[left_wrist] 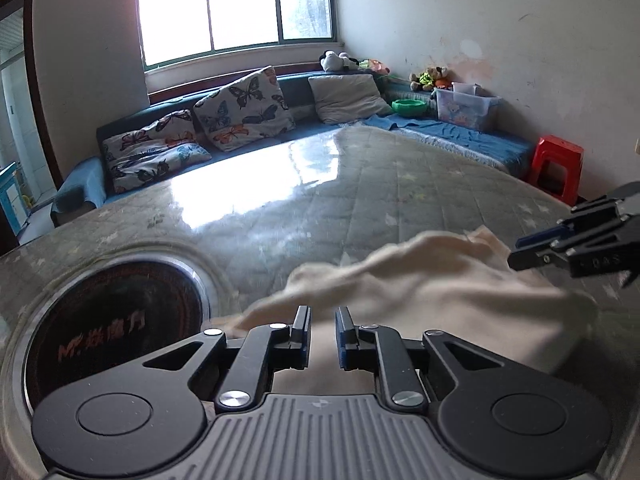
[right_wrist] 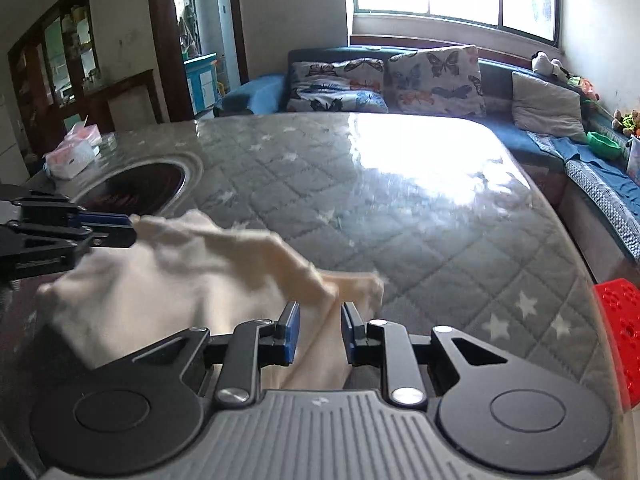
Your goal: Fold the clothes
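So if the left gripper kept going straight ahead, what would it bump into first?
Probably the cream cloth: it lies right between and ahead of the left gripper, whose jaws stand open. Depth is hard to judge.

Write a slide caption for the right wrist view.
Right gripper open astride a cream garment on the quilted table; left gripper at its far corner.

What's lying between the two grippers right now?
Only the cream cloth, bunched on the table between left gripper and right gripper; right wrist view shows it.
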The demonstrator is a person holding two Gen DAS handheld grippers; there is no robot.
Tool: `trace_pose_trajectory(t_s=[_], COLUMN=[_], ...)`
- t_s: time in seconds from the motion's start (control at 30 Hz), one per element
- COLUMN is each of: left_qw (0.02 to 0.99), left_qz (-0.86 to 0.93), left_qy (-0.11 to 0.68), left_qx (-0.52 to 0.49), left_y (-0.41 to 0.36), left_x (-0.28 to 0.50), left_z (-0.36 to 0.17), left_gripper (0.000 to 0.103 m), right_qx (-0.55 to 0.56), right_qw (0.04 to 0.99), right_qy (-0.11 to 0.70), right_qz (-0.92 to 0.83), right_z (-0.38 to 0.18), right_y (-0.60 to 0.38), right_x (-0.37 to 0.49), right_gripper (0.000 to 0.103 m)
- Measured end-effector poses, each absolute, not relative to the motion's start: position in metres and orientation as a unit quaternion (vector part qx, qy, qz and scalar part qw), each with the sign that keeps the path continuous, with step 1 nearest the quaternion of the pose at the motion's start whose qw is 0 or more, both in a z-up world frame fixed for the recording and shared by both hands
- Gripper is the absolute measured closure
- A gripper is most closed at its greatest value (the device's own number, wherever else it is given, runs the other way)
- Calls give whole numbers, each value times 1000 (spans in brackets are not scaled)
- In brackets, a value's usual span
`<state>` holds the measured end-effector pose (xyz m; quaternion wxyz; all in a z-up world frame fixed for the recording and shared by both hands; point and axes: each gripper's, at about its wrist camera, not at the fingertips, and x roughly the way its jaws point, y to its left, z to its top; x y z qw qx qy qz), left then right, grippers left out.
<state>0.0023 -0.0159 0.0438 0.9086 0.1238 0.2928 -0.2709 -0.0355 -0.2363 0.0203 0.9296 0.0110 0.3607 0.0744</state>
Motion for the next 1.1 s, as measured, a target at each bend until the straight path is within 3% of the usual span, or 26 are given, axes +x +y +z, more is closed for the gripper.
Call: trace_pose_trajectory(t_s=[0.47,0.53,0.6,0.77,1.1], left_qw=[912,912,913,912,910], left_qz=[-252,-248,-238,-238,-243], left_qy=[298,302,307,309,311], left_qx=[124,122,122,125,129], left_y=[5,8,10,11,13], left_x=[-32,-30,-29,-30,-28], left_z=[34,32,29,24,24], left_gripper=[87,87,87,85,85], right_qx=[81,82,81,14,6], right_qw=[922,922,924,939,938], right_qy=[368,367,363,335,342], right_qz=[90,88,84,69,61], right_z=[7,2,4,21,16], right_y=[-243,-240,-238,-225,-229], right_x=[-23,-20,-22,-31,-32], right_gripper=[86,88,99,100,99])
